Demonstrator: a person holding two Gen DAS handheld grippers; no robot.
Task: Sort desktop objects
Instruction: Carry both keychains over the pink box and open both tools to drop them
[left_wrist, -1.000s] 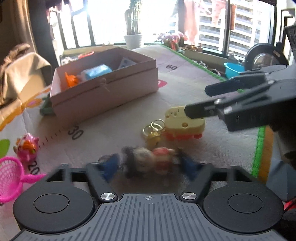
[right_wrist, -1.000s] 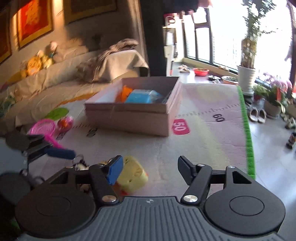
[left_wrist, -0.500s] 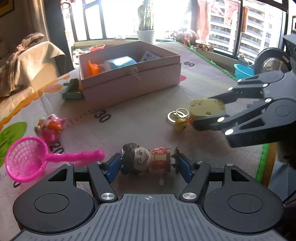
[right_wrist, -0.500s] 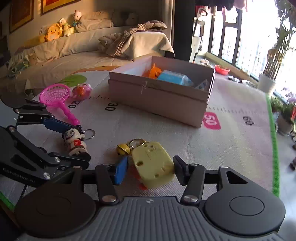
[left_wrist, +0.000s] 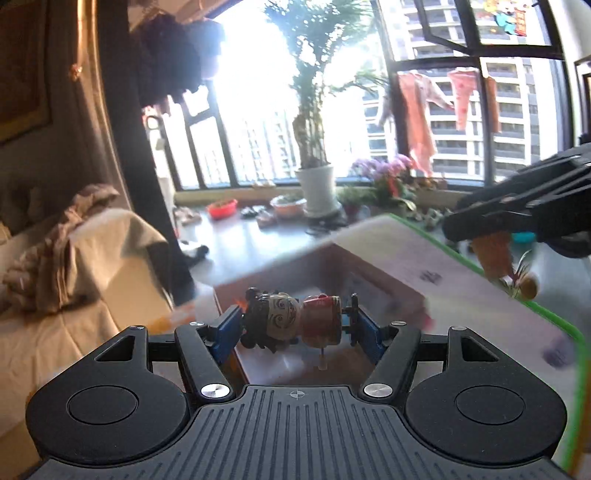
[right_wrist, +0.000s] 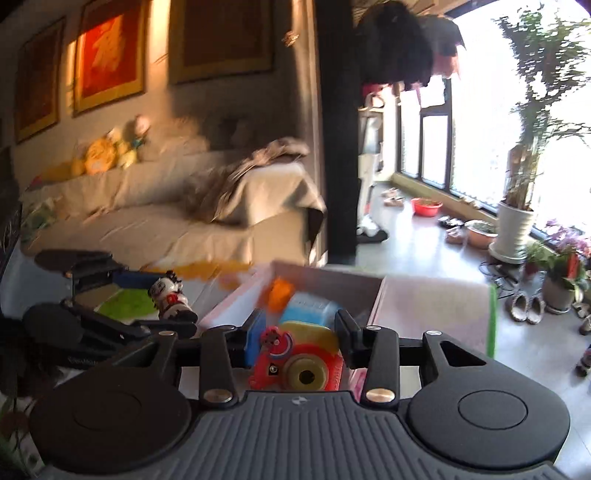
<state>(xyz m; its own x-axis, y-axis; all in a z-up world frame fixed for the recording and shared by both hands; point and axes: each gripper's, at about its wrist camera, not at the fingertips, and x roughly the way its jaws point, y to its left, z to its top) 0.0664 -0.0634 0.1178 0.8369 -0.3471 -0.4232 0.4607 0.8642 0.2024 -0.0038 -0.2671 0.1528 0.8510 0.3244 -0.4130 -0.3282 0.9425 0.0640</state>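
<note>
A small doll figure (left_wrist: 280, 317) with black hair and a red body lies crosswise between my left gripper's (left_wrist: 295, 325) blue pads, lifted clear of the mat. It shows again in the right wrist view as the doll (right_wrist: 170, 299) in the left gripper (right_wrist: 144, 301). My right gripper (right_wrist: 299, 332) has its jaws closing on a yellow toy (right_wrist: 306, 354) with a red base, which sits gripped between the pads and off the mat. In the left wrist view the right gripper (left_wrist: 491, 229) carries that toy (left_wrist: 495, 254) with a bell (left_wrist: 529, 288) dangling below. The pink cardboard box (right_wrist: 373, 295) lies just ahead of both.
Inside the box are a blue item (right_wrist: 310, 308) and an orange piece (right_wrist: 280, 291). The play mat's green edge (left_wrist: 546, 314) runs along the right. A sofa with a blanket (right_wrist: 258, 184) stands to the left, and a potted plant (left_wrist: 317, 184) by the window.
Both grippers have risen off the mat with their toys and tipped up toward the box. The right jaws narrowed onto the yellow toy. The pink net and pig toy have left view.
</note>
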